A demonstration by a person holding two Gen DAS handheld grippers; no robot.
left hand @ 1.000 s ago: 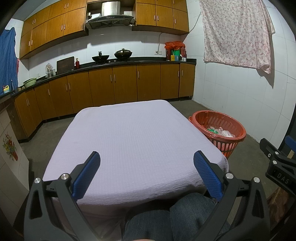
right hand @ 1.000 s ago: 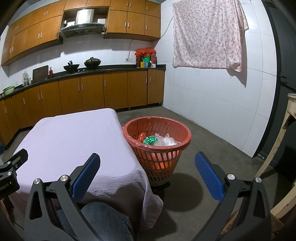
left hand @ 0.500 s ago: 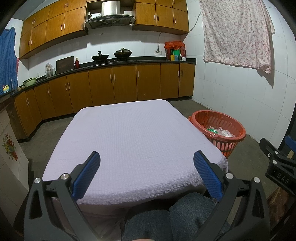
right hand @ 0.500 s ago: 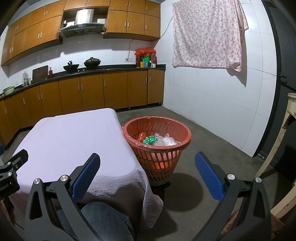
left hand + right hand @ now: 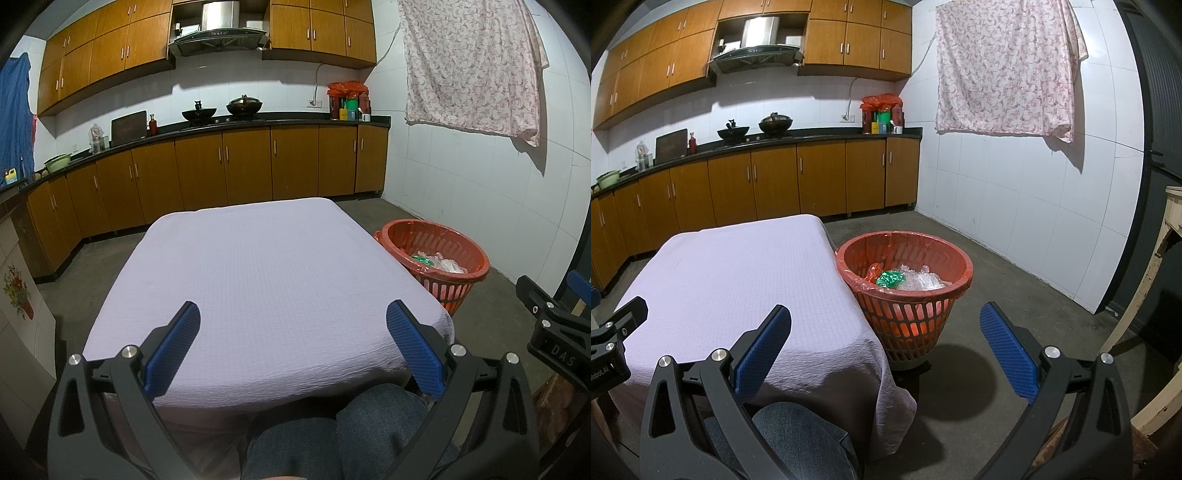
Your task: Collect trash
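The worktop draped in a pale lilac quilted cloth [image 5: 258, 280] fills the middle of the left wrist view and carries nothing that can be seen. Just beside its right edge, on the grey floor, stands the round orange slatted plastic basket lined with an orange bag [image 5: 905, 310]. Inside it lie the crumpled clear plastic wrappers [image 5: 919, 280] and a green foil scrap [image 5: 888, 277], so the trash seems already gathered and the task looks at or close to its end. The next move, by that reading, calls only for a check for any stray piece. None shows on the cloth or the floor.

Both tools are held low at the near edge, above the person's denim-clad knees [image 5: 332, 439]. The left gripper [image 5: 291, 347] points across the cloth and the right gripper [image 5: 884, 350] points towards the basket. Each has its blue-padded fingers spread wide and holds nothing.
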